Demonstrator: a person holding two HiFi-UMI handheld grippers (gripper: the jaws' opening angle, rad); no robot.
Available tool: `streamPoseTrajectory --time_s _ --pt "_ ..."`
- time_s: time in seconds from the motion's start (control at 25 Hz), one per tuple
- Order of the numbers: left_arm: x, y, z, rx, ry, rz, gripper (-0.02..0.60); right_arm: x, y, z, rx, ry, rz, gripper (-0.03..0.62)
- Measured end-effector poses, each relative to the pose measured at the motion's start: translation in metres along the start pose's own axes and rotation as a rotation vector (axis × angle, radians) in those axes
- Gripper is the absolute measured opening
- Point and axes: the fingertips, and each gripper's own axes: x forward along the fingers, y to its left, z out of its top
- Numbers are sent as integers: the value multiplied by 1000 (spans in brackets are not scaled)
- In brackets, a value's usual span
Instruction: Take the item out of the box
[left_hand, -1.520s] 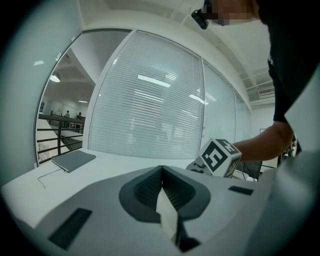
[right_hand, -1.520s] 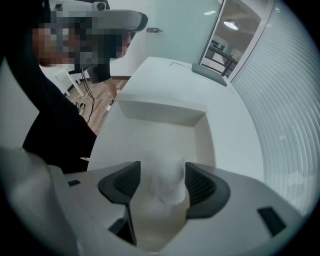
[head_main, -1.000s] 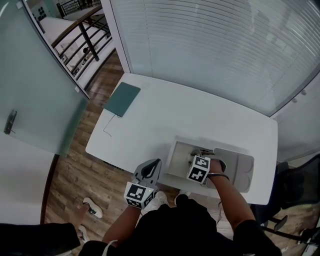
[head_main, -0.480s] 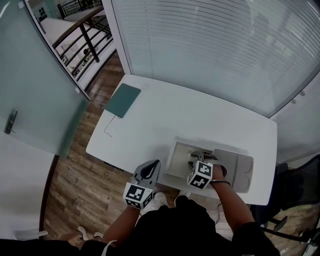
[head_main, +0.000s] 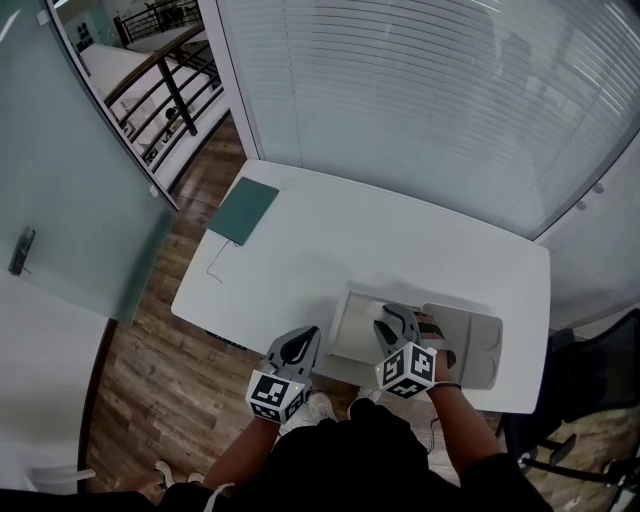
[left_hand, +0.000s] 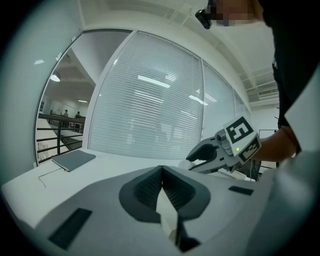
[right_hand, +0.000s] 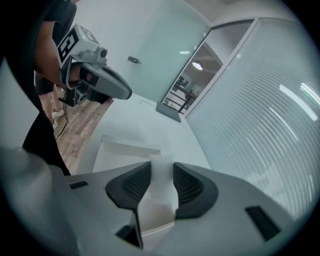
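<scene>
- The right gripper (head_main: 397, 325) has drawn back toward the person over the last second. A moment ago it reached deeper over the box (head_main: 350, 322); now its marker cube sits nearer the worktop's front edge.
- Its fingers (right_hand: 135, 187) have not changed their spread. They are clamped on the item (right_hand: 161, 175) — a pale, white, flat-sided piece standing upright between the two ribbed pads.
- In the right gripper view the open box lies beyond and below the held item, so the item looks lifted out of it. Whether its lower end is fully clear of the rim I cannot tell.
- From the head view the item is hard to pick out against the white box and the white worktop (head_main: 380, 240). The box's lid (head_main: 470, 345) lies flapped open to the right.
- The left gripper (head_main: 305, 336) has stayed where it was, just off the worktop's near edge, left of the box. Its fingers (left_hand: 147, 192) are pressed together with nothing between them.
- A grey-green pad (head_main: 243, 210) rests at the far left corner, well apart from the work.
- My reading: the extraction itself is nearly done — what remains is carrying the item clear and setting it on bare worktop. The grip looks narrow, so a tilt could let it slip.
</scene>
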Motion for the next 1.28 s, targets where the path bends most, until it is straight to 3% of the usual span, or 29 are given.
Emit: streamPoseTrajectory --time_s 0.36,0.6,0.68,0.88,1.28 --pt "5 -1 14 4 -38 1 12 -45 -47 36 316 -295 -203 146" --pt "3 -5 27 14 -66 -6 12 -78 -67 54 451 -473 -314 146" --pt "1 -2 35 16 -83 3 12 -90 -73 60 499 -535 -342 146" --pt "-5 9 42 16 -97 20 12 -107 -82 53 734 -658 -362 146" --pt "-2 1 47 29 -102 -10 12 -129 -74 52 726 -695 -412 144"
